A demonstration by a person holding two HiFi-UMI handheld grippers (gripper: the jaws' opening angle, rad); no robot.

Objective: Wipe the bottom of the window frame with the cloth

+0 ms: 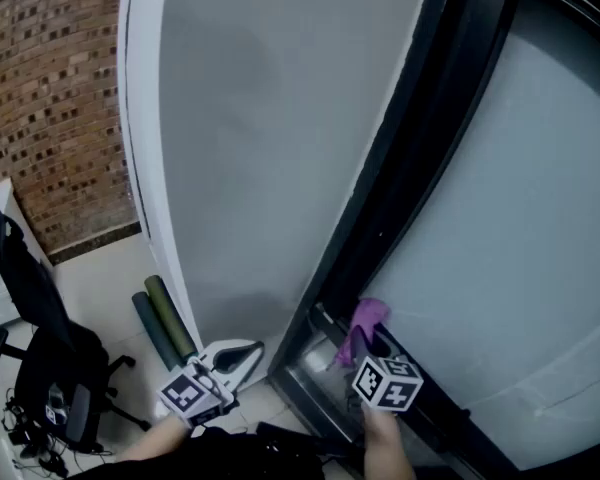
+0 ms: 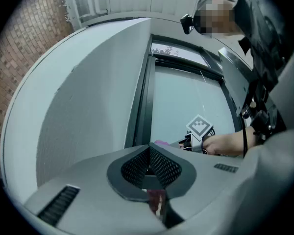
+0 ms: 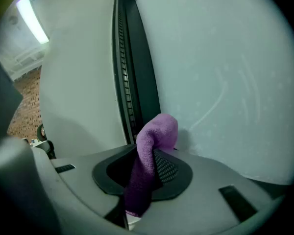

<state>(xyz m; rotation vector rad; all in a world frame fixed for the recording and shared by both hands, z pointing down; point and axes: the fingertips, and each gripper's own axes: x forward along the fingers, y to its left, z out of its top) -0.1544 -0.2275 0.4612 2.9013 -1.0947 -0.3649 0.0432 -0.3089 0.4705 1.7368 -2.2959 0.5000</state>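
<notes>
Right gripper (image 1: 366, 346): low against the window, near the bottom corner of the black window frame (image 1: 380, 198). Its jaws are pinched on the purple cloth (image 3: 150, 153). Marker cube faces up, toward the head camera.

Cloth: held between the jaw pads. One end pokes out past the jaw tips and curls over in a rounded bulge. The other end hangs back down through the jaws toward the gripper's body. In the right gripper view the bulge sits just beside the frame's upright and close to the frosted glass (image 3: 225, 72), casting a soft shadow on the pane. Cannot tell whether it touches the glass or the frame. In the head view the cloth stands above the bottom rail (image 1: 315, 378) of the frame, at the gripper's front end.

Left gripper (image 2: 149, 150): jaws pressed together, nothing between them. It is held low and well to the left of the right gripper, in front of the white wall panel (image 1: 270, 118), apart from the frame. Its own view looks across at the right gripper's cube and the hand (image 2: 229, 143) holding it, with a sliver of the cloth showing.

Surroundings: brick wall (image 1: 50, 88) at far left, black office chair (image 1: 40, 343) on the tiled floor, two dark rolled mats (image 1: 165, 323) lying against the foot of the white panel.
</notes>
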